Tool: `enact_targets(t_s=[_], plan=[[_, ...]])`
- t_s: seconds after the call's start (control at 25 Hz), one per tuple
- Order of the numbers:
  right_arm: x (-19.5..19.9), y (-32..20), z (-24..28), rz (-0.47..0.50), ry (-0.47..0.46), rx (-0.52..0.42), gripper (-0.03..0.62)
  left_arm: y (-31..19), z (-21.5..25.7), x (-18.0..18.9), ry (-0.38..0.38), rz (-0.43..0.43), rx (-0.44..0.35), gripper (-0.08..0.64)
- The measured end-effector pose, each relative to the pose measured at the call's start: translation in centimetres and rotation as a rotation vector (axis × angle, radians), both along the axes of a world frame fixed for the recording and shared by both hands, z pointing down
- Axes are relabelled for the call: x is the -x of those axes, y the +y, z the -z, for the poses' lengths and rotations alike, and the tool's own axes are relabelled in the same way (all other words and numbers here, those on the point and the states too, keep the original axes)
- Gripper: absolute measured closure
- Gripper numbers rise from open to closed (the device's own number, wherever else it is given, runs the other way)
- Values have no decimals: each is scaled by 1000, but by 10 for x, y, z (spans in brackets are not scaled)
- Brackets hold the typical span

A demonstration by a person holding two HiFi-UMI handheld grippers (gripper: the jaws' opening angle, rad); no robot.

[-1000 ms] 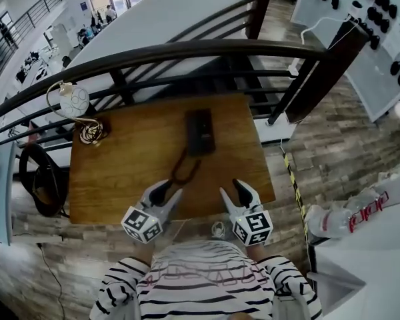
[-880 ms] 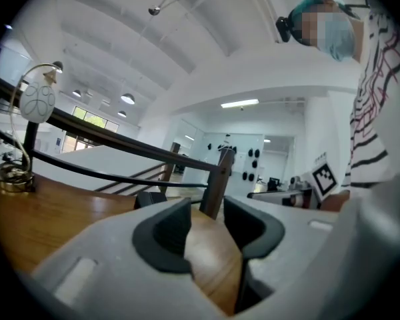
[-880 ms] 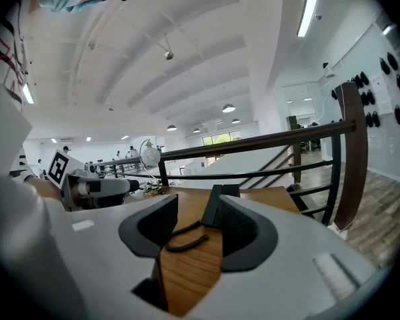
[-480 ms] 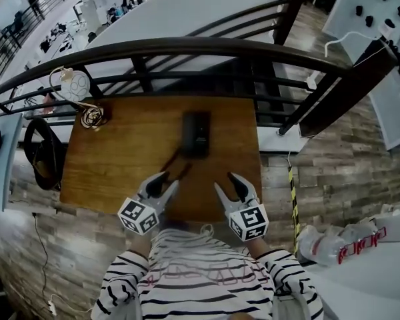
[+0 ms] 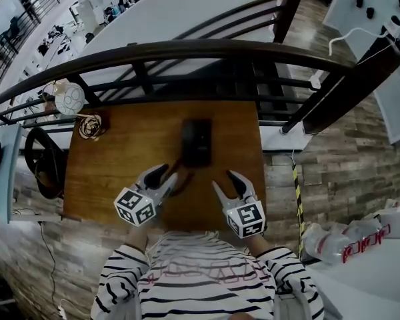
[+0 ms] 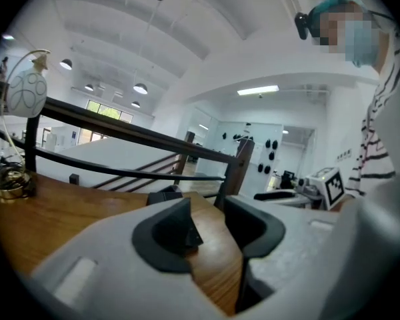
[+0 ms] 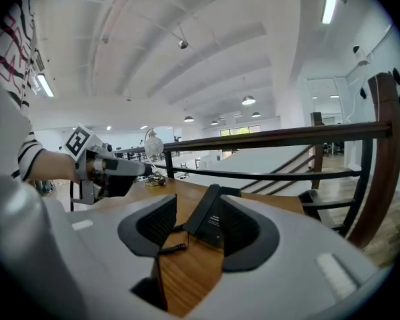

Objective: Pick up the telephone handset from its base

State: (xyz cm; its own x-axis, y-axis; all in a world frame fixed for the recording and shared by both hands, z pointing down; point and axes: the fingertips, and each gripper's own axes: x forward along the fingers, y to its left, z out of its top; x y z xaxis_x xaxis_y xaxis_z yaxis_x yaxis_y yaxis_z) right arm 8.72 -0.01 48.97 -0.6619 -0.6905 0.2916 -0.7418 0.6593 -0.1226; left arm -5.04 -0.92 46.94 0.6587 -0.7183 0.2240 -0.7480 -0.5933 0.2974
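On the brown wooden table (image 5: 120,159), the black telephone handset (image 5: 197,142) lies unlifted. Short of it, the grey left gripper (image 5: 168,173) and right gripper (image 5: 223,179) have just been opening wider, empty.

Table (image 5: 123,155): wood, smooth, slight sheen. Telephone (image 5: 197,142) on table: black plastic, matt. Railing (image 5: 187,49) behind table: dark, smooth. Floor (image 5: 333,159) beside table: grained planks.

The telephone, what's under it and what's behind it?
The telephone sits on a wooden table; the patch of tabletop beneath it is covered. Behind it, past the table's far edge, runs a dark railing.
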Motion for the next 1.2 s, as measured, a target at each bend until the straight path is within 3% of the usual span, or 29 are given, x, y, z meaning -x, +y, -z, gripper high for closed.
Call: enact_targets(t_s=[0.2, 0.6, 1.2], plan=[[18, -34, -5, -14, 19, 6, 393, -40, -16, 9, 5, -52, 76, 367], [52, -104, -31, -33, 79, 25, 376, -124, -57, 28, 45, -88, 155, 359], [77, -168, -110, 8, 242, 73, 367, -185, -152, 19, 101, -137, 359, 348]])
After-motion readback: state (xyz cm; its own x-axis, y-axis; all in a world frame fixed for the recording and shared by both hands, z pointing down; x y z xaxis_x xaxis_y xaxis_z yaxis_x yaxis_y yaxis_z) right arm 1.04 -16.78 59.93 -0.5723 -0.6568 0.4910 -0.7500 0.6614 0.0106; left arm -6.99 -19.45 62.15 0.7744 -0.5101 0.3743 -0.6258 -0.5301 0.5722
